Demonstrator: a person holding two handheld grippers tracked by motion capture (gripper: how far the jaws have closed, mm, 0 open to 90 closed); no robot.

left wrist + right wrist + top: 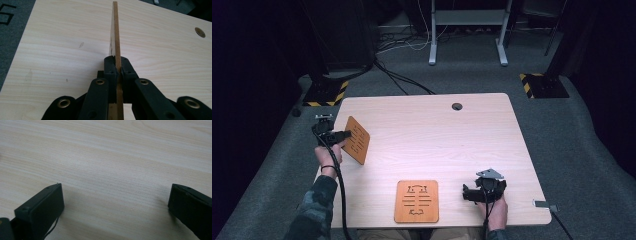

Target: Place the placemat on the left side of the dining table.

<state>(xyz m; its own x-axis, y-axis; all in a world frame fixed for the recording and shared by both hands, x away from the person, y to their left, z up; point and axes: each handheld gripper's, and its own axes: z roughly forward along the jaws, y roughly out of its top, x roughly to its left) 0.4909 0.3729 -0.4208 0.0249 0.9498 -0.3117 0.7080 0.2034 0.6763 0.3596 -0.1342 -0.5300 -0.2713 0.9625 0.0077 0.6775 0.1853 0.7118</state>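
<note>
Left, gripper [343, 134] clamping tilted wooden board [357, 140], right gripper [466, 193] low, spread.

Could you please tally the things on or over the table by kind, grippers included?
Wooden boards: 2, one held on edge by the left gripper at, one lying flat at.
Grippers: 2, the second being the right gripper.
Total: 4.
</note>
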